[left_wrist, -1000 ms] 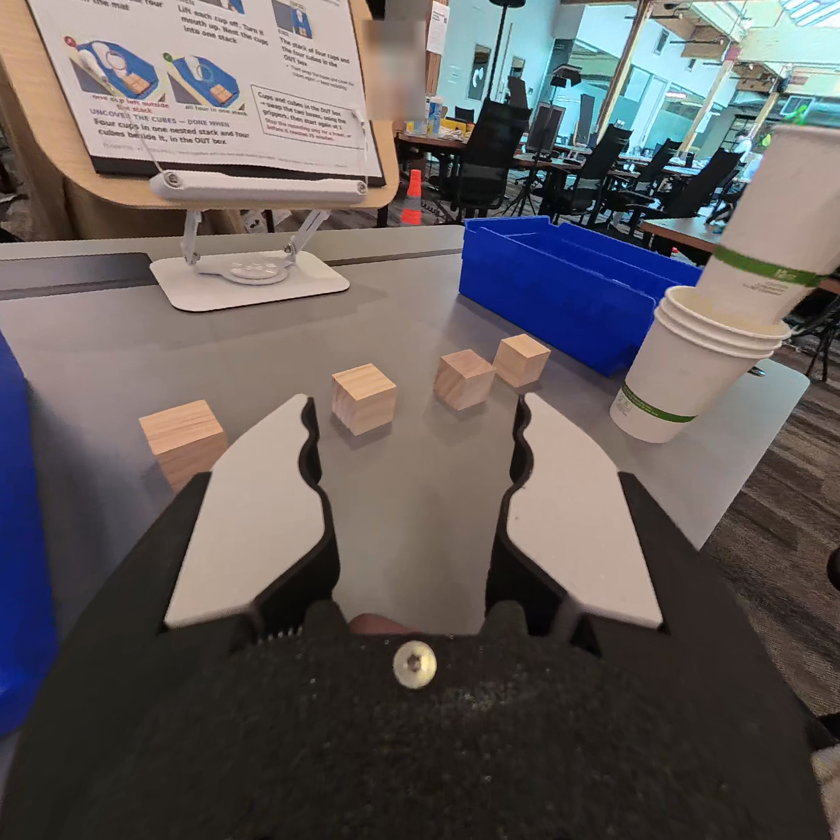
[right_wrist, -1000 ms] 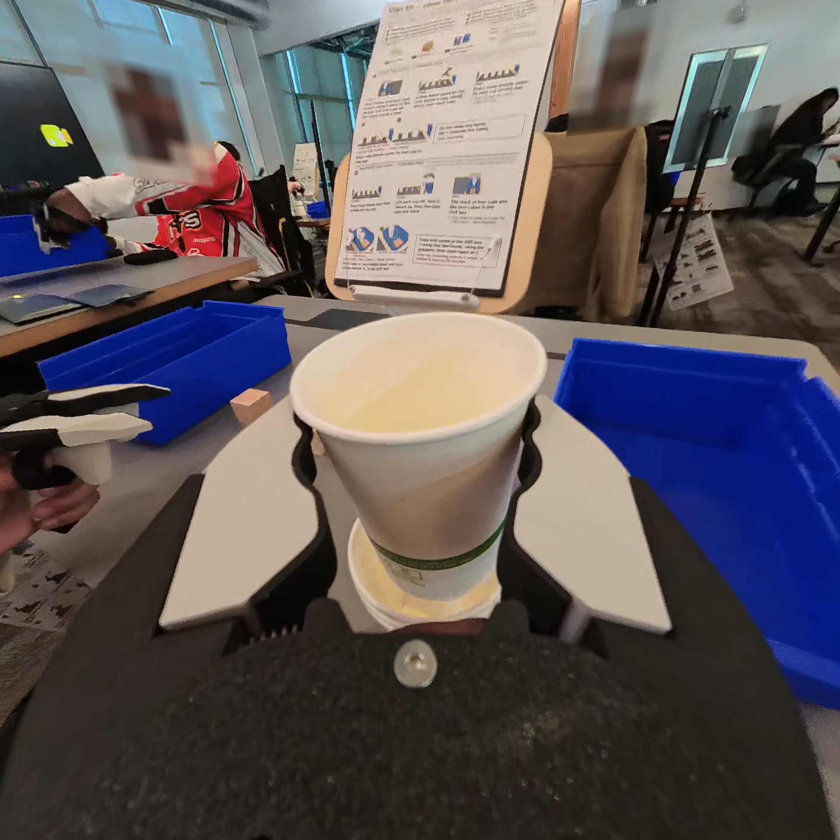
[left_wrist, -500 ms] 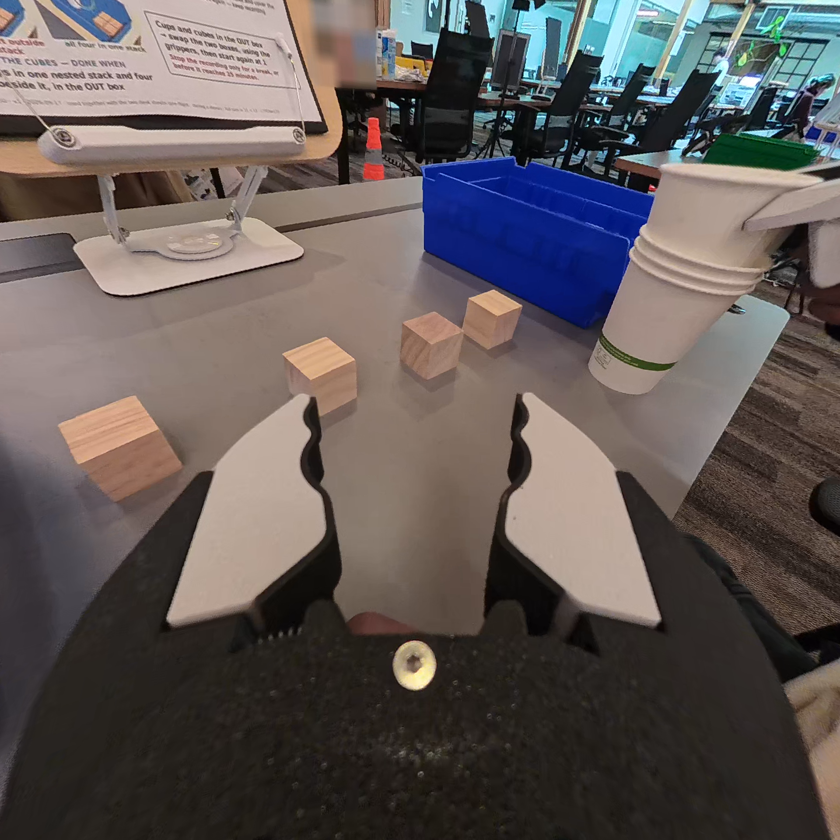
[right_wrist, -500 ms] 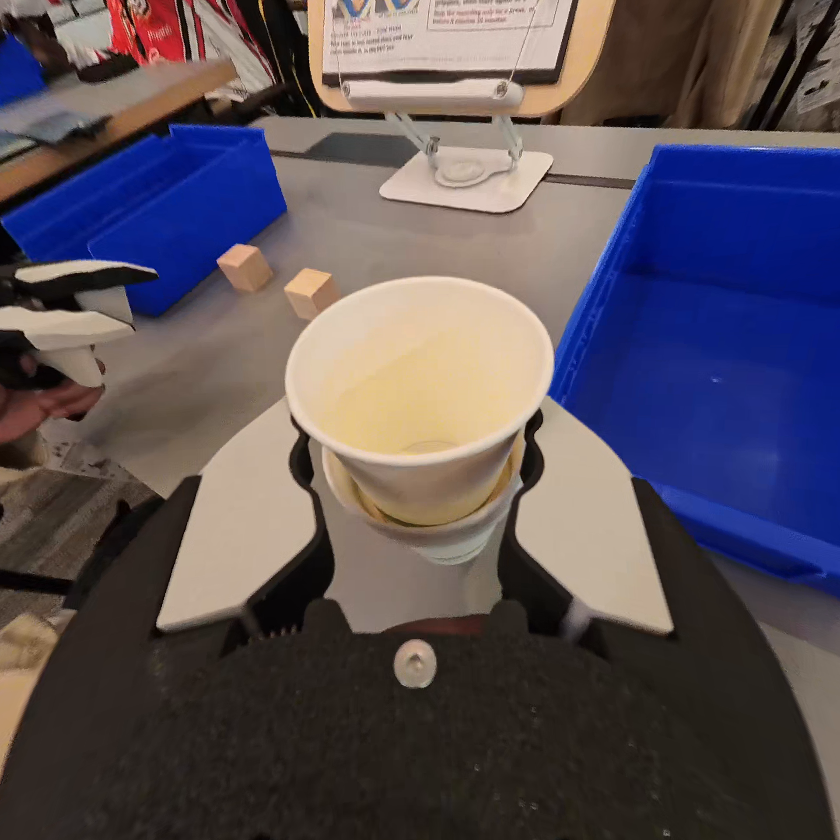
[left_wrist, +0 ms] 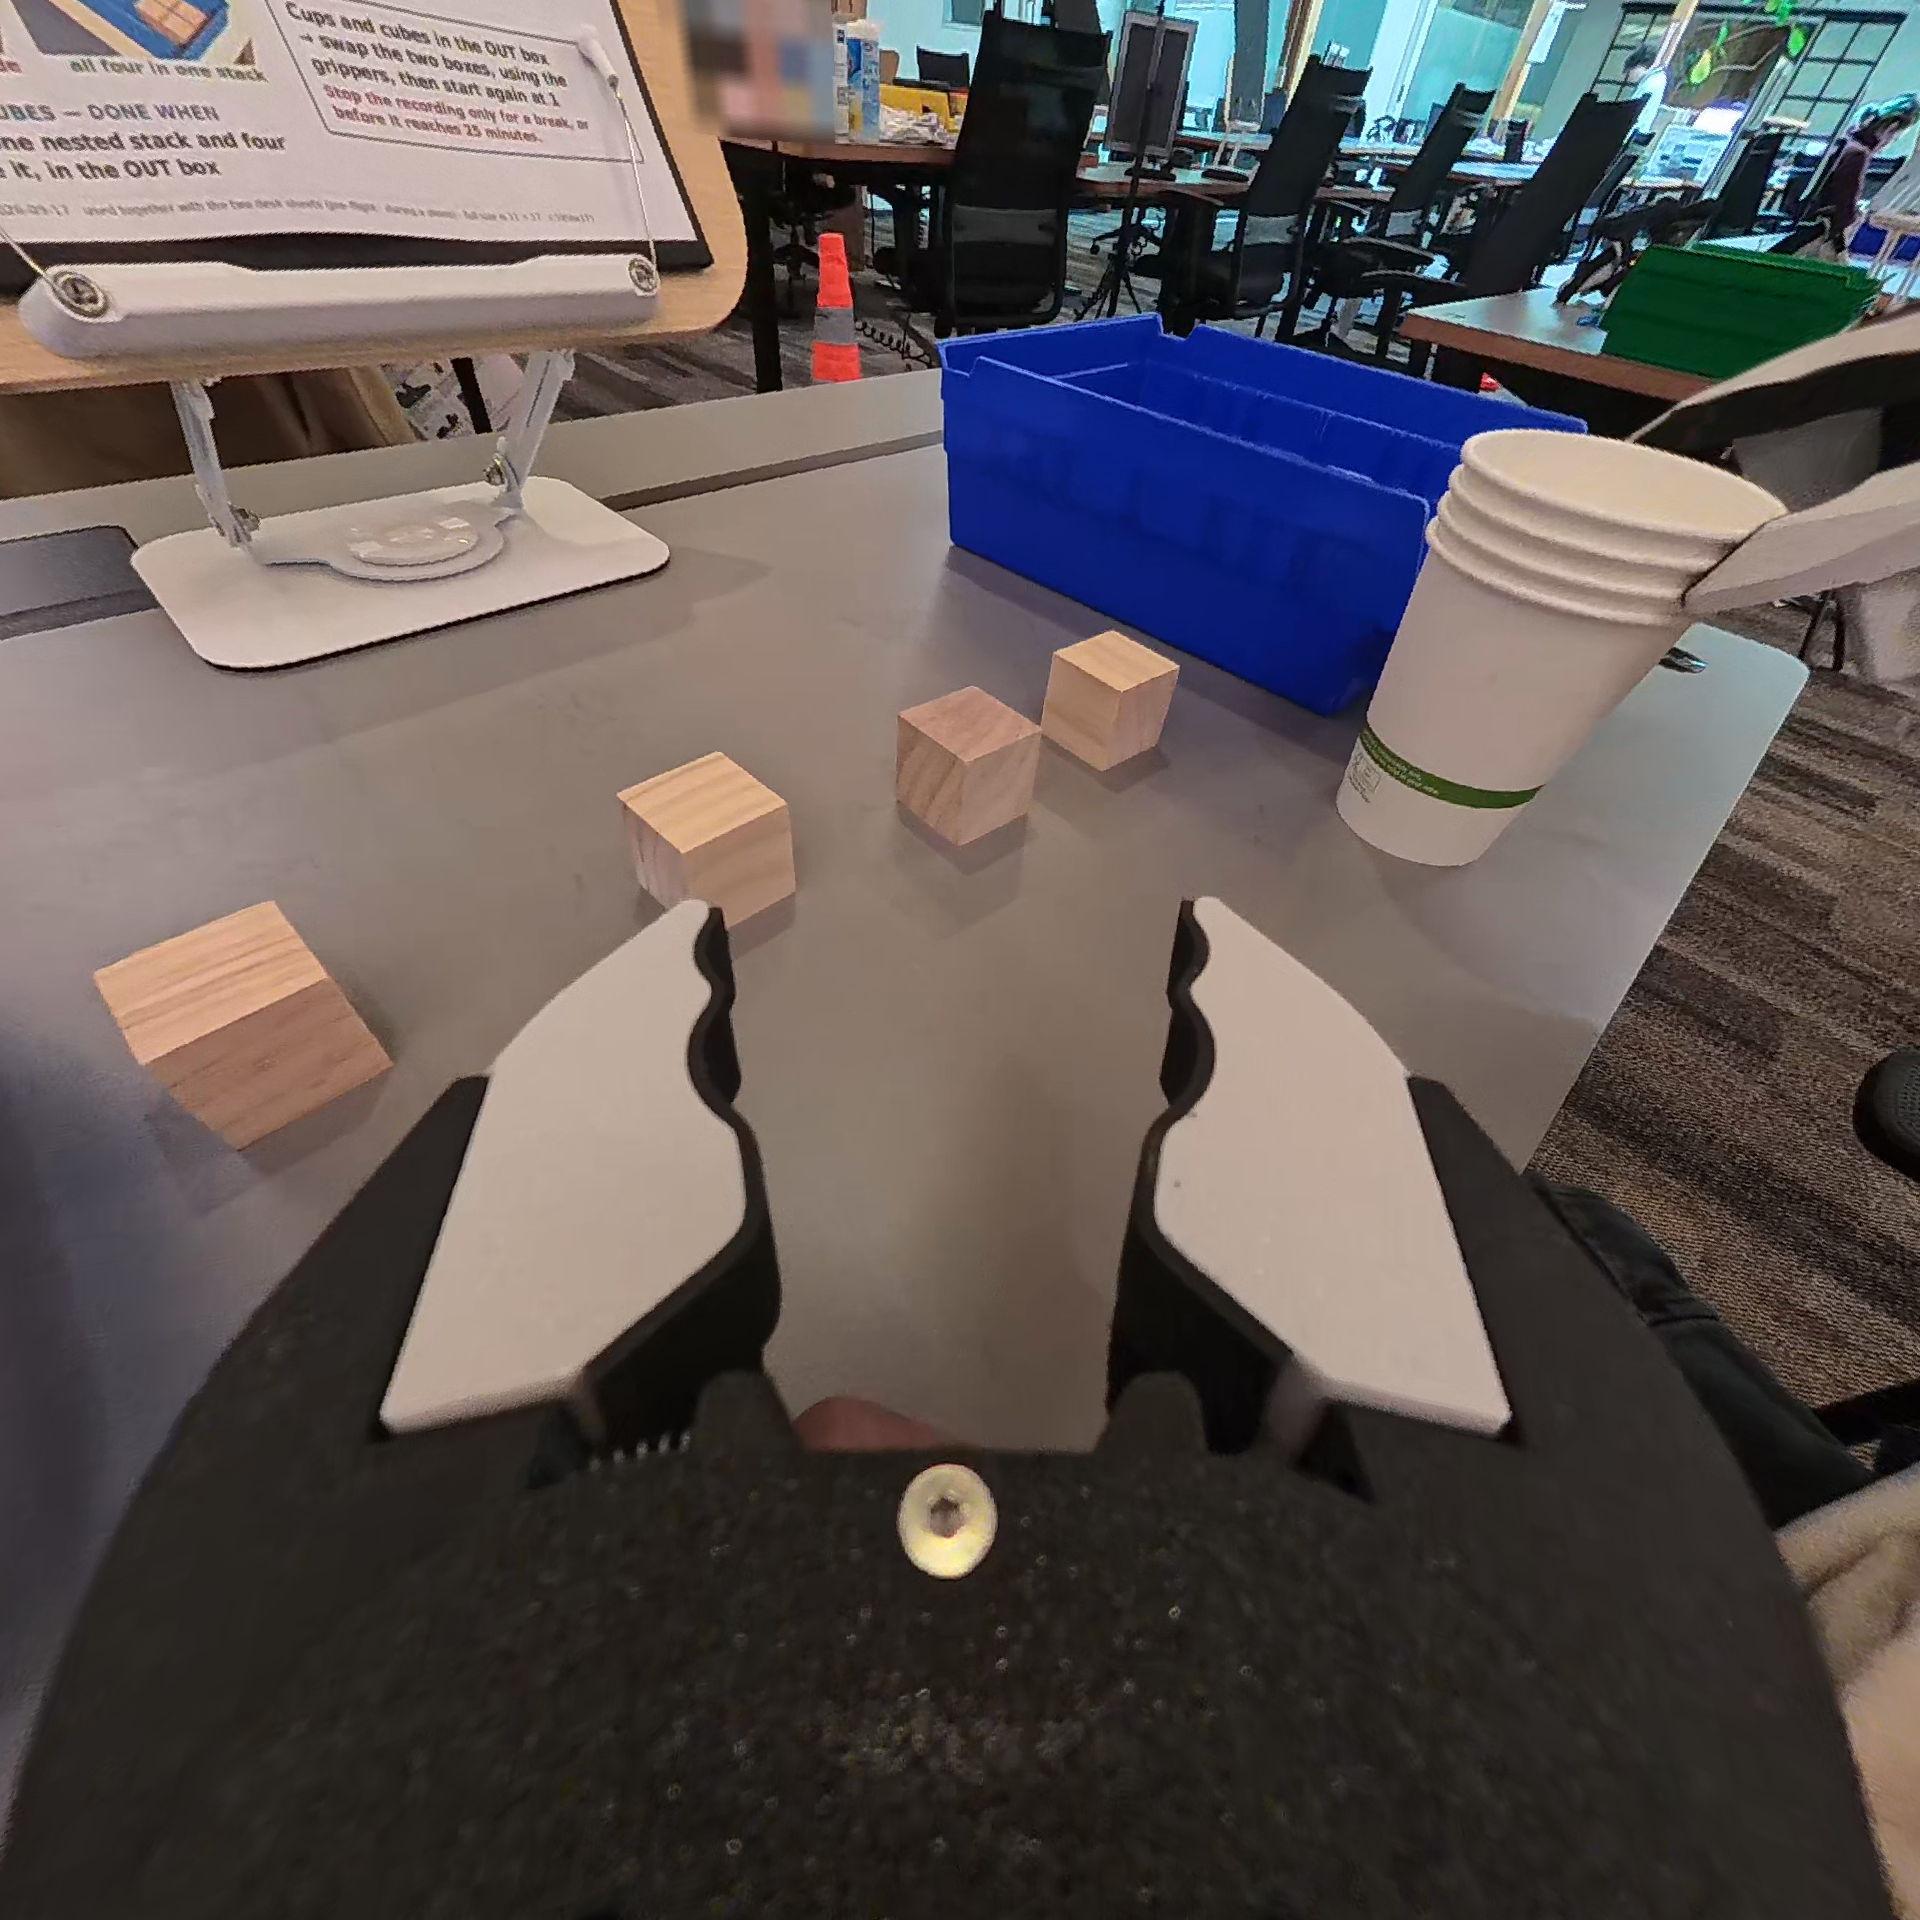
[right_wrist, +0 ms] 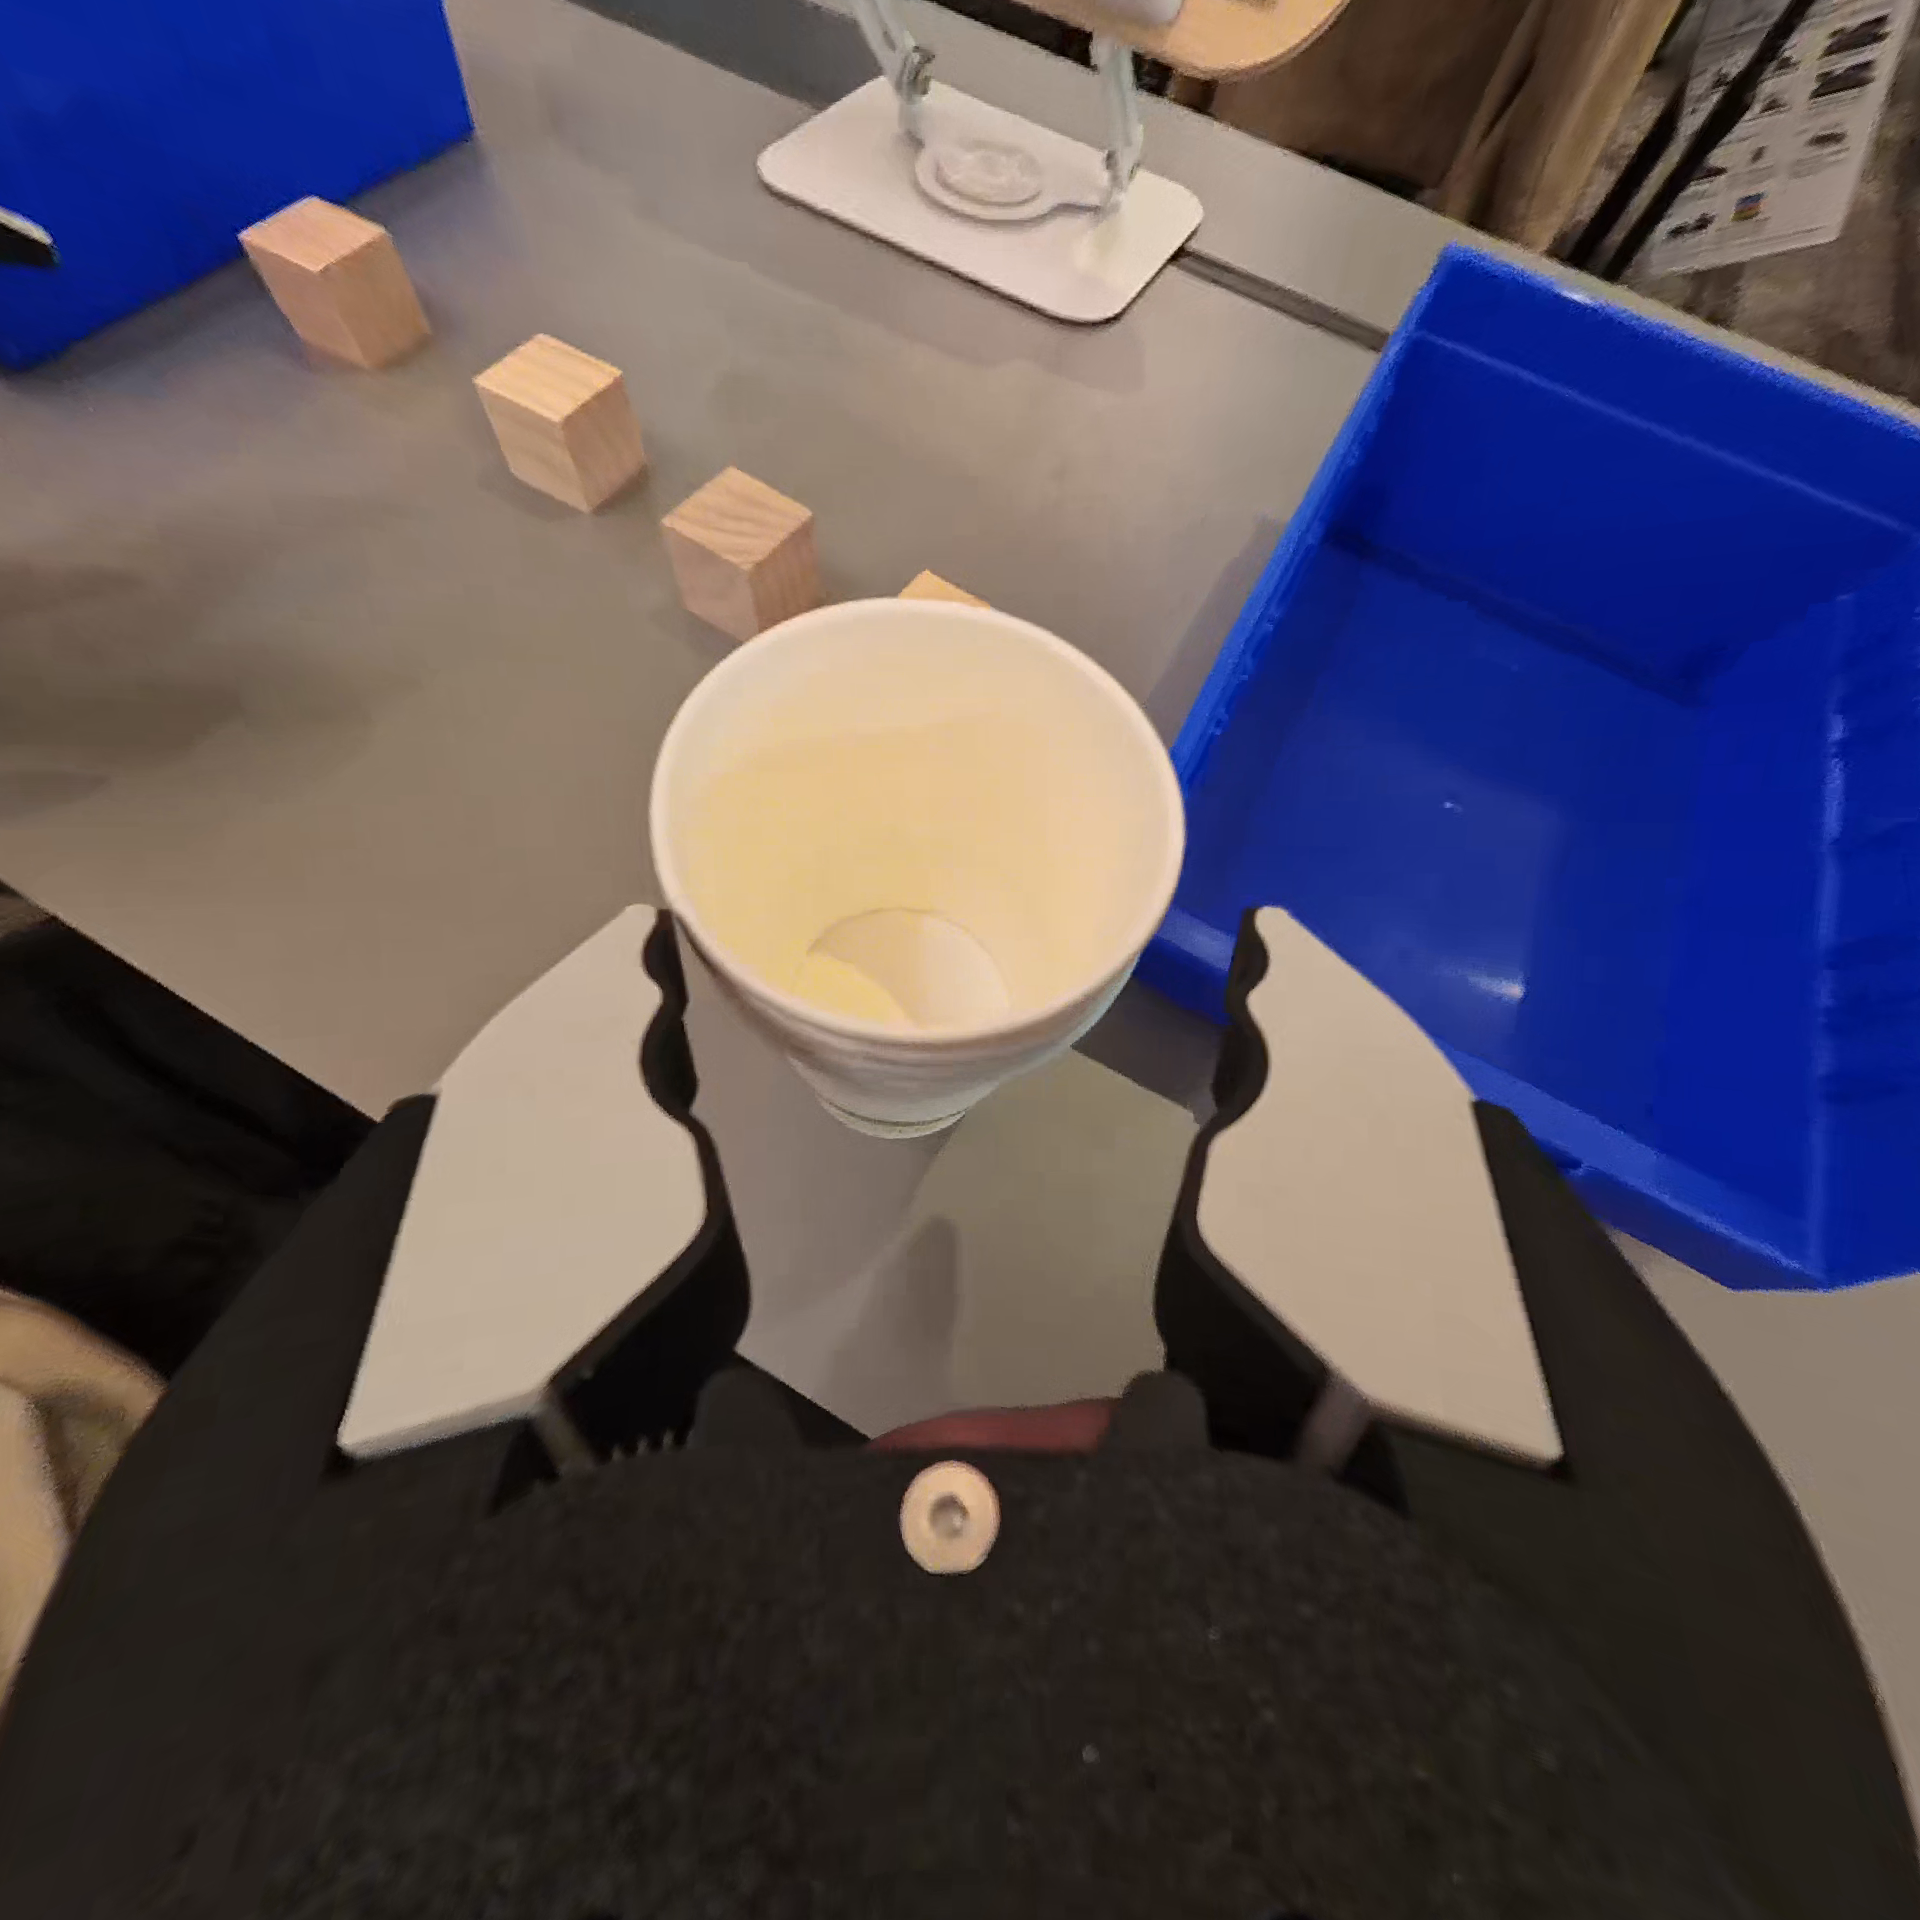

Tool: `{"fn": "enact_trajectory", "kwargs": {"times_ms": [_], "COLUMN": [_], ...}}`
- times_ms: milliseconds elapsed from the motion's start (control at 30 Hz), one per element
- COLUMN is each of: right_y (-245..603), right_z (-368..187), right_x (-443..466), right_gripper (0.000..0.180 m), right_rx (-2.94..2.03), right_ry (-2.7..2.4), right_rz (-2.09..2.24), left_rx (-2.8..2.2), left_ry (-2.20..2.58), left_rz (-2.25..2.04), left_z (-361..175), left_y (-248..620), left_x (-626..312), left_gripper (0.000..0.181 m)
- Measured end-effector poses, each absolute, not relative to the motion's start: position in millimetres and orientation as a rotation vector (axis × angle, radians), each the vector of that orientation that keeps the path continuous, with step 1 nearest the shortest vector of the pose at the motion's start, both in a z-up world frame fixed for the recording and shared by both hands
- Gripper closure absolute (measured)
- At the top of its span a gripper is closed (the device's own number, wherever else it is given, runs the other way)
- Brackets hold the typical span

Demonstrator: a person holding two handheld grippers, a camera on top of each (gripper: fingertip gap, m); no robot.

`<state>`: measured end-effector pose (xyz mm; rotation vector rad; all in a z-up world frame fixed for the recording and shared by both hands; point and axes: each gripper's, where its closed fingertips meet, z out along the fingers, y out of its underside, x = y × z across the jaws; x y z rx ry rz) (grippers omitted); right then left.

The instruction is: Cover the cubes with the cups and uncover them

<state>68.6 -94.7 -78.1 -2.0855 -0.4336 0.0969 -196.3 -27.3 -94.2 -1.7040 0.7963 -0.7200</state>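
Cups [right_wrist: 914, 883] stand nested in 1 tall stack, mouths up, at the table's [left_wrist: 935, 1091] near edge beside the blue bin [right_wrist: 1558, 831]. My right gripper [right_wrist: 956, 997] gapes wide around them, not squeezing. My left gripper [left_wrist: 951, 966] gapes too, holding nothing, farther off near 4 cubes [left_wrist: 966, 764].

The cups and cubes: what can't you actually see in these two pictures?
- Fourth cube: right wrist view, nearly all hidden behind the cup stack.
- Right gripper: left wrist view, mostly cut off by the right edge.
- Left bin: right wrist view, cropped by the corner; its inside is unseen.
- Cup count: only the rims show.
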Motion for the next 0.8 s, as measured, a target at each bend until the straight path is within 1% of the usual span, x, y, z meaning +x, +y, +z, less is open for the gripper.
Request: {"fn": "enact_trajectory", "kwargs": {"times_ms": [133, 167, 233, 333, 400, 533, 700, 733, 767, 800], "right_y": [-114, -122, -138, -141, -133, -109, -77, -73, -70, -67], "right_z": [-61, -61, -77, -111, -115, -127, -145, -148, -150, -151], "right_x": [69, 70, 74, 73, 66, 65, 67, 64, 59, 59], "right_gripper": [0.082, 0.087, 0.088, 0.082, 0.082, 0.079, 0.076, 0.078, 0.088, 0.093], "right_rx": [-1.806, -1.723, -1.638, -1.727, -1.793, -1.891, -1.999, -2.014, -2.026, -2.019], "right_ry": [-0.233, -0.154, 0.011, 0.091, 0.085, 0.025, 0.067, 0.062, 0.042, 0.034], "right_rz": [0.136, 0.169, 0.216, 0.227, 0.219, 0.039, 0.019, 0.034, 0.051, 0.034], "left_rx": [-1.714, -1.720, -1.729, -1.752, -1.763, -1.757, -1.740, -1.735, -1.731, -1.724], "left_ry": [0.754, 0.747, 0.732, 0.704, 0.709, 0.734, 0.765, 0.774, 0.779, 0.784], "left_rz": [-0.696, -0.686, -0.676, -0.652, -0.655, -0.643, -0.616, -0.610, -0.603, -0.596], "left_z": [-96, -98, -101, -107, -110, -109, -110, -109, -109, -109], "left_y": [-27, -27, -27, -24, -25, -26, -32, -33, -34, -35], "left_x": [-204, -206, -210, -216, -215, -210, -207, -207, -207, -207], "left_gripper": [0.101, 0.101, 0.100, 0.100, 0.100, 0.100, 0.101, 0.101, 0.101, 0.101]}}
